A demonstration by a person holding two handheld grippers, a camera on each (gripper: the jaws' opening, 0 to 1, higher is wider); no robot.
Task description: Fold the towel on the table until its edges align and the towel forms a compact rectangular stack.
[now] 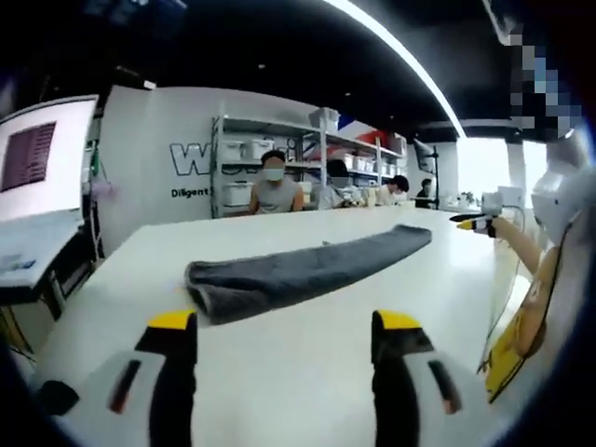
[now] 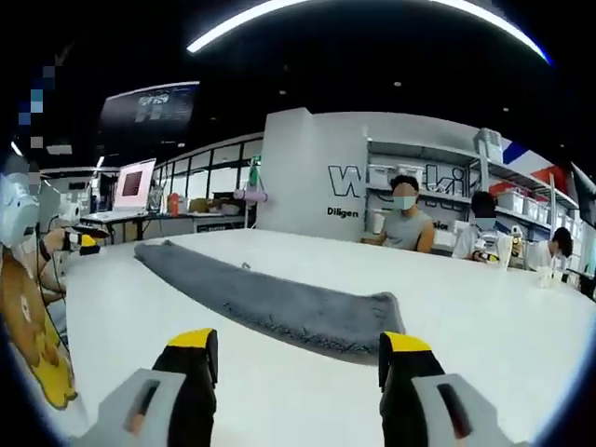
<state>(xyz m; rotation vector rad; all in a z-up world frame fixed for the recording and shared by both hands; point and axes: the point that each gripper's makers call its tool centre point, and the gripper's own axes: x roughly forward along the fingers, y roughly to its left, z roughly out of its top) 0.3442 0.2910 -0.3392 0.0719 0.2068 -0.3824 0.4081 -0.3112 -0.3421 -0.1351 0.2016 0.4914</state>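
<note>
Both tools are poised low over the white tabletop (image 1: 279, 391) and nothing is in either one: in the left gripper view, the left gripper (image 1: 284, 335), black fingers with yellow tips, stands spread wide, released, with bare table between the jaws; in the right gripper view, the right gripper (image 2: 300, 349) is just the same, jaws apart and empty. Just beyond them lies the prize, the long dark grey towel (image 1: 298, 270), already narrowed into a strip and stretched flat on the table. From the left gripper its near, blunt end sits at about twelve o'clock, just past the fingertips, and the strip runs away toward two o'clock. From the right gripper the near end (image 2: 358, 321) lies at roughly twelve to one o'clock, just beyond the tips, and the body trails off toward ten o'clock. So each gripper faces one short end, and the long axis runs between the two of them; neither looks clearly nearer. My read is the lengthwise fold comes next, with one end carried over to the other, and the risk is the strip twisting so the edges miss. Further off, another person's gripper shows at three o'clock in the left gripper view, then seated people and white shelving (image 1: 279, 154) against the back wall.
</note>
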